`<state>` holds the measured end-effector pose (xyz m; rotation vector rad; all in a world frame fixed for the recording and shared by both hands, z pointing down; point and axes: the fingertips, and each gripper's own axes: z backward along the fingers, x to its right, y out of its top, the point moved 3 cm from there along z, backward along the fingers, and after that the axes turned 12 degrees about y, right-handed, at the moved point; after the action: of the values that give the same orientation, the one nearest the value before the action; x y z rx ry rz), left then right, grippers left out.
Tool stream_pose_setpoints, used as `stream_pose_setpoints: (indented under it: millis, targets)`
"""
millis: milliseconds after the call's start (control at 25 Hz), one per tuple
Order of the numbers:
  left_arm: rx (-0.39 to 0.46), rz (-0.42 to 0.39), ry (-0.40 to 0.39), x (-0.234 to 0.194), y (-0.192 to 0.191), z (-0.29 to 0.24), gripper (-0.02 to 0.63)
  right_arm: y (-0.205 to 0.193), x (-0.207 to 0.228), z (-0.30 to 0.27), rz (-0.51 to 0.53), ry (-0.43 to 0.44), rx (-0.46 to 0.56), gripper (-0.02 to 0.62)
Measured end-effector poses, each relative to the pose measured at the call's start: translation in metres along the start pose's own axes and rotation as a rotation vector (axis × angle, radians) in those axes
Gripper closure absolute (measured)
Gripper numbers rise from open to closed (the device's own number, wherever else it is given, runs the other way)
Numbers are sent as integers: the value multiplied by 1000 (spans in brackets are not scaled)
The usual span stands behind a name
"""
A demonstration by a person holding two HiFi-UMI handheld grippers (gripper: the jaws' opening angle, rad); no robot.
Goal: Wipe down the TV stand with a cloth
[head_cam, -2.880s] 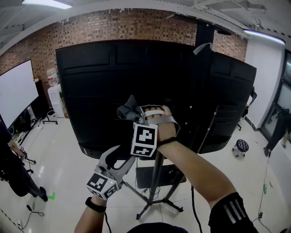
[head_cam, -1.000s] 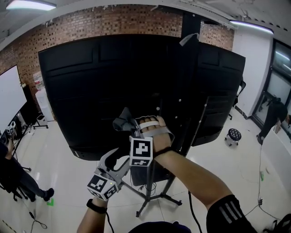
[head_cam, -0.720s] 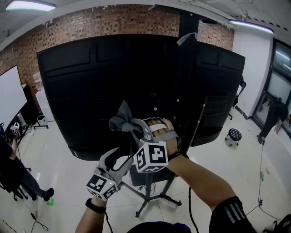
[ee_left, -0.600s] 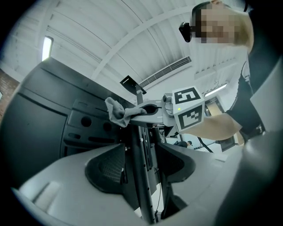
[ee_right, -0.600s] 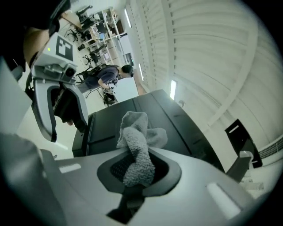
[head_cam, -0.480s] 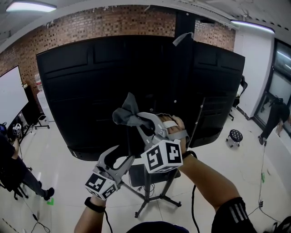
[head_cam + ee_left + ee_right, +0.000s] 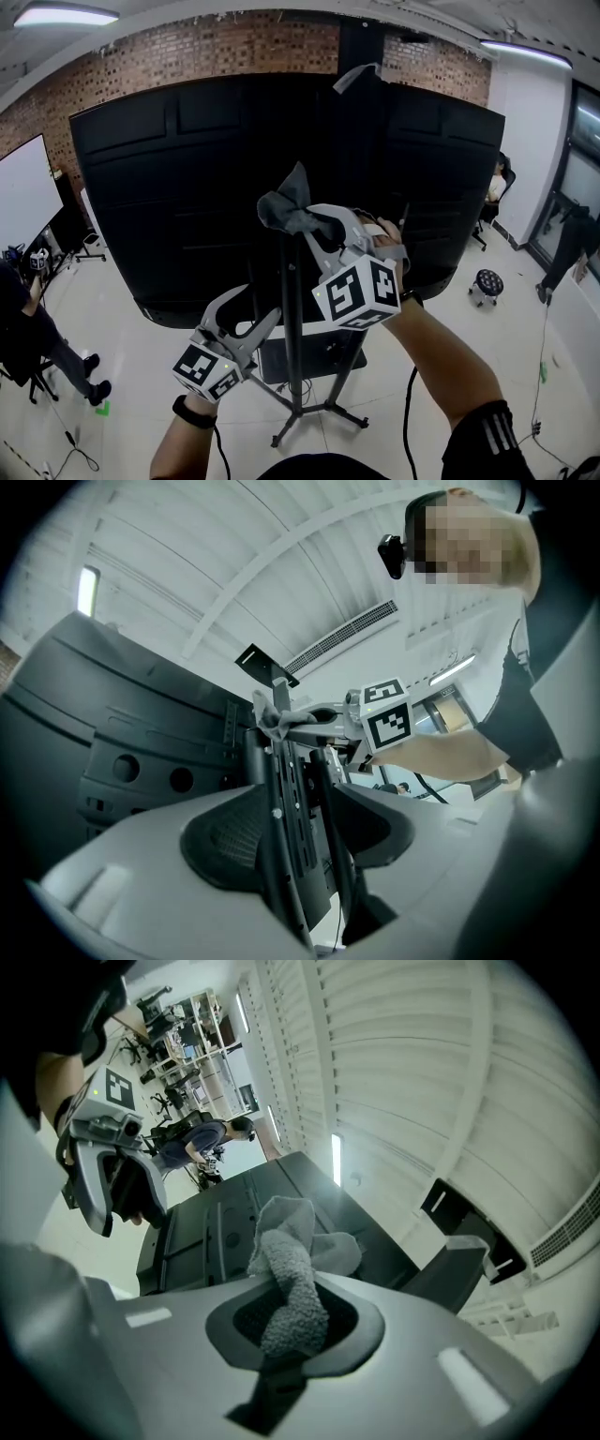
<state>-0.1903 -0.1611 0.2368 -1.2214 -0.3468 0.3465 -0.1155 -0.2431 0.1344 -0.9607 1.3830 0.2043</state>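
My right gripper [image 7: 306,221] is shut on a bunched grey cloth [image 7: 289,207], held high against the black back of the TV [image 7: 159,187], just left of the stand's upright column [image 7: 361,141]. In the right gripper view the cloth [image 7: 286,1265] sticks out from between the pads, with my right gripper [image 7: 292,1314] clamped on it. My left gripper [image 7: 256,322] hangs lower left, open, its tips beside the stand's thin pole [image 7: 292,319]. In the left gripper view the black stand rails [image 7: 286,808] show between the jaws of the left gripper [image 7: 295,846].
The stand's tripod legs [image 7: 314,412] spread on a glossy white floor. A small stool [image 7: 486,280] stands at the right, with a person [image 7: 574,246] beyond it. Another person [image 7: 28,328] and a white screen [image 7: 28,192] are at the left. A brick wall is behind.
My right gripper has carried the cloth up and to the right along the back of the TV, its marker cube turning toward me. The left gripper has stayed where it was.
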Motion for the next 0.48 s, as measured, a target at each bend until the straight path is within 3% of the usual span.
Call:
stream_pose_setpoints:
  millis: [480]
  targets:
    - [-87, 36, 58, 11, -43, -5, 357, -59, -44, -30, -75, 177, -34, 563]
